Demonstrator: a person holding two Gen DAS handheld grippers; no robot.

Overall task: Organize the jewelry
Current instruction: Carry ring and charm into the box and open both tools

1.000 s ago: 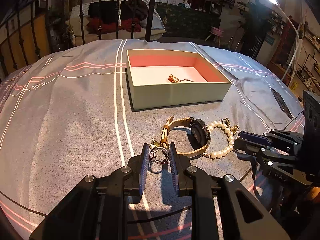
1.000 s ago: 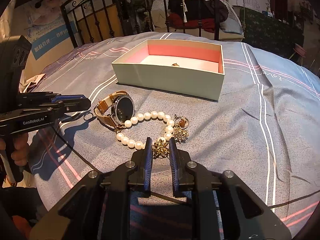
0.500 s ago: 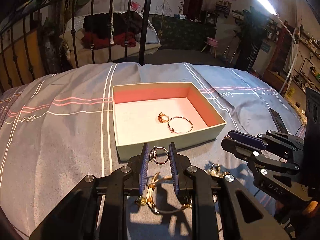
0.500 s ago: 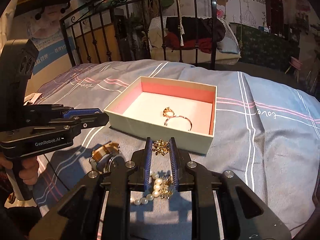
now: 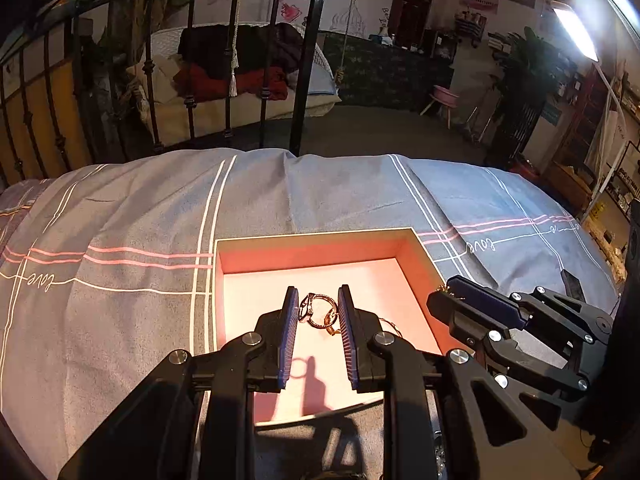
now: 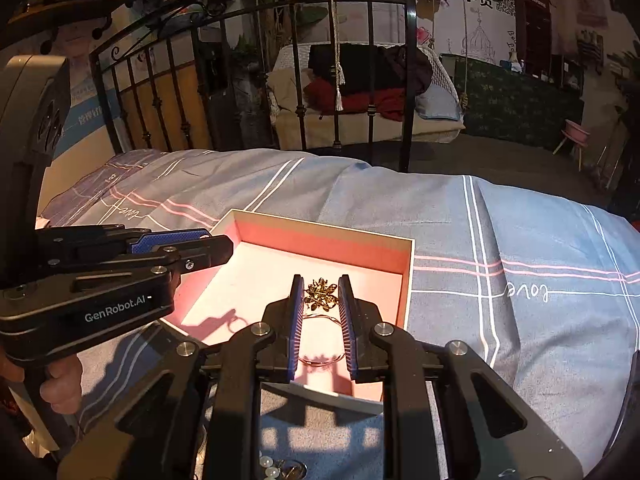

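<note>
The open box with a pink inside lies on the bed cover. My left gripper hangs over its floor, shut on a silver ring. Beneath it in the box lie a gold ring and a thin bangle. My right gripper is over the same box, shut on a gold leafy brooch, with the bangle partly hidden below it. Each gripper shows in the other view: the right gripper at the box's right wall, the left gripper over its left wall.
The grey-blue striped bed cover spreads around the box. A black iron bed rail stands behind. A pearl bracelet lies under my right gripper, near the front edge. A hand holds the left gripper's handle.
Both grippers have risen from the pile of jewellery and moved forward over the box, the left carrying the silver ring and the right carrying the gold brooch. The watch and pearls have dropped out of sight below.
</note>
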